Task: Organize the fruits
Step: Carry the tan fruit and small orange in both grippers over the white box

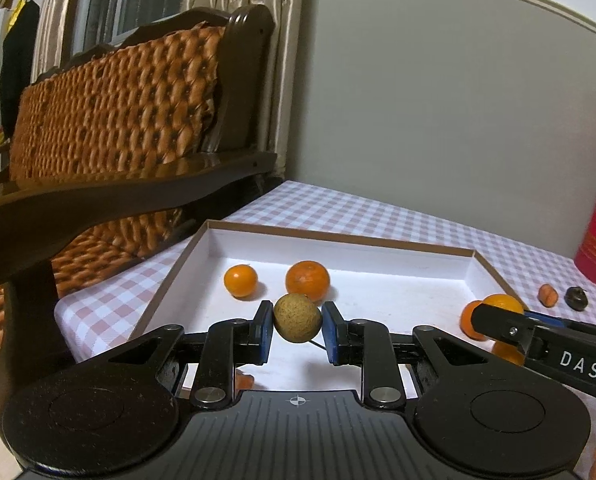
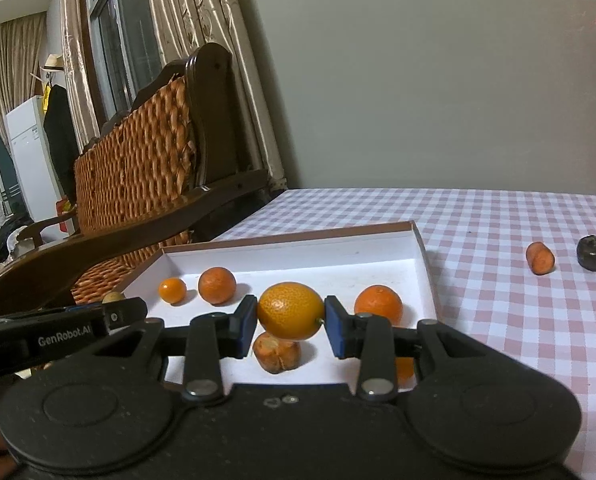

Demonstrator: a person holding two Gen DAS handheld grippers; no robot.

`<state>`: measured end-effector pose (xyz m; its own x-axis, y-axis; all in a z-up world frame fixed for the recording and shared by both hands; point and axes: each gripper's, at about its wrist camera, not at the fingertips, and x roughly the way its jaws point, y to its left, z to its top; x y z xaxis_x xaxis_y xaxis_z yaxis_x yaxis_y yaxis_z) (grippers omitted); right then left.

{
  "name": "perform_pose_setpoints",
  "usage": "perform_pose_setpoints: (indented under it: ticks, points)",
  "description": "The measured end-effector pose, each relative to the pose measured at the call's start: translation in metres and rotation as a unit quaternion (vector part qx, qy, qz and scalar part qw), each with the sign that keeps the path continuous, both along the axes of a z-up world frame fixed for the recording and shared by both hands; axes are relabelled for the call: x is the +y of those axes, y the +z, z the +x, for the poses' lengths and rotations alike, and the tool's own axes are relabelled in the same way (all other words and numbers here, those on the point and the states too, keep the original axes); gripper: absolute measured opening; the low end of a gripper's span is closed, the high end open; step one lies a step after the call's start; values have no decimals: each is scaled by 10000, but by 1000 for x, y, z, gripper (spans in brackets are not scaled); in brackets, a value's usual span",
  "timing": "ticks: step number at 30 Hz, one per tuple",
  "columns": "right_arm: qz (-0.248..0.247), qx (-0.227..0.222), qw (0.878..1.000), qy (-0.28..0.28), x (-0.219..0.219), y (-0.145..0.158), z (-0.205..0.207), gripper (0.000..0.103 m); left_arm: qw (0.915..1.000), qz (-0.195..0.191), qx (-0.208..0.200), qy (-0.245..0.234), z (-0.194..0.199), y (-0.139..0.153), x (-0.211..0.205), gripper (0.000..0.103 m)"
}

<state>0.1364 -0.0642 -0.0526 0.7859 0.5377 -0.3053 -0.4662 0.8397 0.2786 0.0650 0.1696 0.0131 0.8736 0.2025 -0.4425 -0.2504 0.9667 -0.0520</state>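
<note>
Checked tablecloth (image 2: 498, 216), orange (image 2: 290, 310) between tool pads (image 2: 290, 320)

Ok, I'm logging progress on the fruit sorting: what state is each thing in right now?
Left gripper: shut on brown fruit.
Right gripper: shut on orange fruit.
White box: open, fruit inside.
Carrot piece: outside, on cloth.
Dark fruit: outside, on cloth.
</note>
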Motion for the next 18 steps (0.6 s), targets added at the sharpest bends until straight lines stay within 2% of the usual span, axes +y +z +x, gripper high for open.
perform_pose_setpoints:
  ticks: [18]
  points:
    - [-25,20,9999,-150,11,2,25,28,9998,-62,-7,207,16,1,16,26]
